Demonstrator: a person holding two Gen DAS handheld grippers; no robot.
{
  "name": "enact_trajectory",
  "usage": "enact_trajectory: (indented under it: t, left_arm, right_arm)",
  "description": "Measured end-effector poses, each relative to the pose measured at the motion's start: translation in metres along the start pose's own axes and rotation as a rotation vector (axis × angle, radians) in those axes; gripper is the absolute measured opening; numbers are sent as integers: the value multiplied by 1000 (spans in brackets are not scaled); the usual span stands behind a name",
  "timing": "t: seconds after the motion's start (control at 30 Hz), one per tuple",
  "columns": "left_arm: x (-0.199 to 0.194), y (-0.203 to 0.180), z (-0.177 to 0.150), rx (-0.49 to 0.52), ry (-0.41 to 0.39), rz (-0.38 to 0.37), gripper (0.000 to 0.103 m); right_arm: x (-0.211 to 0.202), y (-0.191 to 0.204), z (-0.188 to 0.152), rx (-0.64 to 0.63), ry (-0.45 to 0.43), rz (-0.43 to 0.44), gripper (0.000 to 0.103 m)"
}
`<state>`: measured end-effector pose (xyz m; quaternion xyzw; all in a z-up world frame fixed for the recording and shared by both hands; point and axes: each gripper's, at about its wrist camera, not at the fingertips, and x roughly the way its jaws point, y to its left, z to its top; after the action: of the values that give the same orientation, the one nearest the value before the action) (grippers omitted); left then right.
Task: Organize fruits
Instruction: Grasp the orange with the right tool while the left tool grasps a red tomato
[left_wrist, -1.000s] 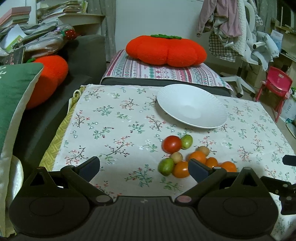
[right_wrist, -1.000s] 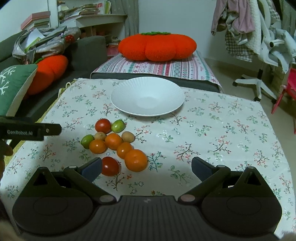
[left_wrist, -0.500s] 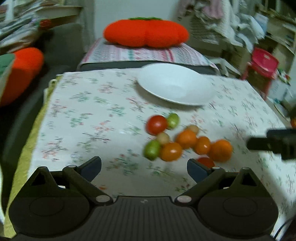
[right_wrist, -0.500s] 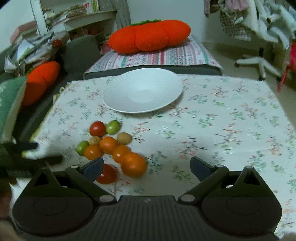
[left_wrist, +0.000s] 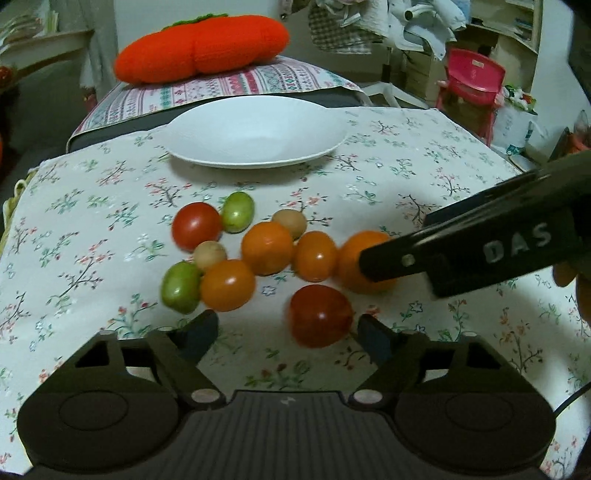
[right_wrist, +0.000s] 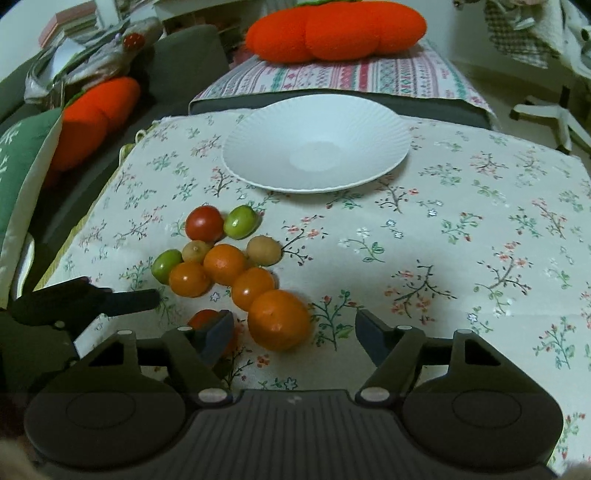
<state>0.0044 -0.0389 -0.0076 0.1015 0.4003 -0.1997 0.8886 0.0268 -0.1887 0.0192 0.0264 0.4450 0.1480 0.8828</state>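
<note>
Several small fruits lie in a cluster on the floral tablecloth, in front of an empty white plate (left_wrist: 255, 133) (right_wrist: 317, 147). My left gripper (left_wrist: 286, 332) is open, with a red tomato (left_wrist: 319, 315) just ahead between its fingertips. My right gripper (right_wrist: 293, 332) is open, with a large orange (right_wrist: 279, 319) (left_wrist: 360, 260) between its fingertips. The right gripper's finger (left_wrist: 472, 243) reaches in from the right in the left wrist view and covers part of the orange. The left gripper's finger (right_wrist: 110, 301) shows at the left in the right wrist view. Another red tomato (left_wrist: 195, 225) and green fruits (left_wrist: 238, 211) lie farther back.
A striped cushion (left_wrist: 236, 85) with an orange pumpkin pillow (left_wrist: 201, 46) sits behind the table. A dark sofa with orange and green pillows (right_wrist: 92, 118) lies to the left. A red child's chair (left_wrist: 471, 90) and a white office chair base (right_wrist: 554, 118) stand at the right.
Both grippers have moved forward and lower toward the fruit cluster. The left one has swung right to face the near red tomato; the right one now straddles the large orange.
</note>
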Motion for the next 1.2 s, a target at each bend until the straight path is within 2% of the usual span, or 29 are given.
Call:
enact_trajectory:
  t: [0.17,0.23,0.3,0.37,0.4,0.9,1.2]
  left_arm:
    - [1,-1,1,-6,-21,5,52]
    - [3,-2,2,-12,-22,6,41]
    - [4,-2,2,-16,-18,-3,26]
    - [3,-3,3,-18,-20,-12,18]
    - [3,-3,3,-15,-20,-13,17]
    - [-10,-5,7,5,-35,-1,17]
    - [-16,-3,14,7,-70,54,17]
  right_arm:
    - [15,3,3,-38,37,15,58]
    - [18,4,2,-49,45,20,52]
    - [19,5,2,-55,49,20,47]
    - [19,5,1,-59,45,22,41]
    - [19,5,2,-59,41,28,38]
    - [8,-2,5,-41,-9,5,37]
    - [2,-10,9,-16,-49,-15,37]
